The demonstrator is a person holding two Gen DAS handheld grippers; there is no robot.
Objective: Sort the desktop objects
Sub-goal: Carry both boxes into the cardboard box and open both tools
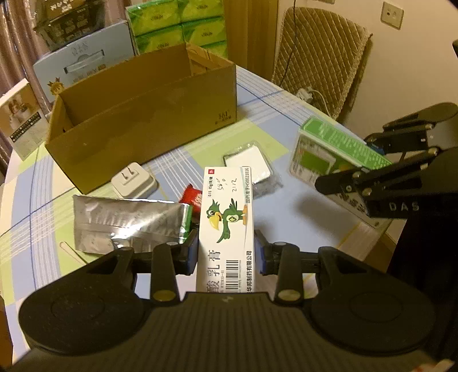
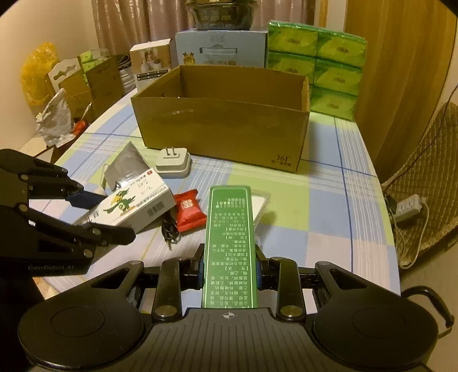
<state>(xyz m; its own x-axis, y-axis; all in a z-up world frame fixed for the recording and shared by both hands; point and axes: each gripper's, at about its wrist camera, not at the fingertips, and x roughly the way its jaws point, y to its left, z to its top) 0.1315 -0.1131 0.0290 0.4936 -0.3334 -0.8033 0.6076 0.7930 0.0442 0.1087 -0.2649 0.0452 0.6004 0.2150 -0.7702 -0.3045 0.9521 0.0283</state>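
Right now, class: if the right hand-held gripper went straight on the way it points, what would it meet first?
Probably the clear plastic packet on the tablecloth, just beyond the green box it grips; depth is uncertain.

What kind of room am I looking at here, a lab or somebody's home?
Most likely a home, perhaps a dining corner: a table under a checked blue-and-green tablecloth, stacked green tissue packs against the brown curtains, and a quilted padded chair.
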